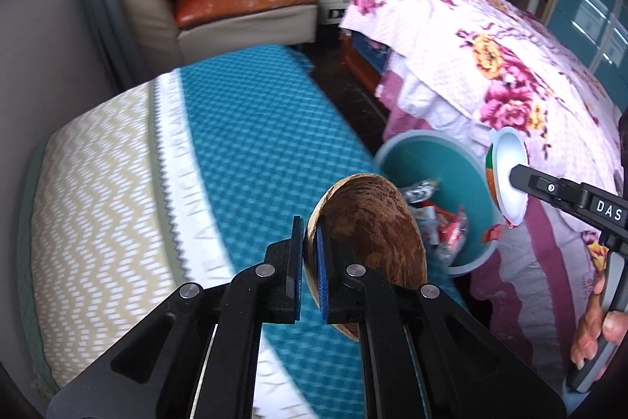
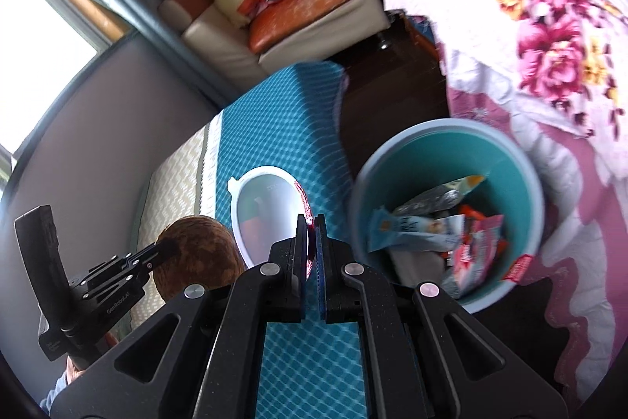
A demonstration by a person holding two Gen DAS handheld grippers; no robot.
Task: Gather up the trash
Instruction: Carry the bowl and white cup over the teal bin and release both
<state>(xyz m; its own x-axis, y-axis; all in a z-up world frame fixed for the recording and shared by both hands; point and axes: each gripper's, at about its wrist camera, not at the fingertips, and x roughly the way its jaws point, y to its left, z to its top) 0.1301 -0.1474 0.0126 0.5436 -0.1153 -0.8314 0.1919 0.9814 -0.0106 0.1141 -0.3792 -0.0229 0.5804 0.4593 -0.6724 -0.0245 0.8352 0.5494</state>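
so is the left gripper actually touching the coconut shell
Touching. In the left wrist view the left gripper has its pads clamped on the rim of the coconut shell.

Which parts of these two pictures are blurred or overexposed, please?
Left wrist view: the blue mat is motion-smeared, the left gripper sharp. Right wrist view: the window is blown out white, the trash bin rim smeared.
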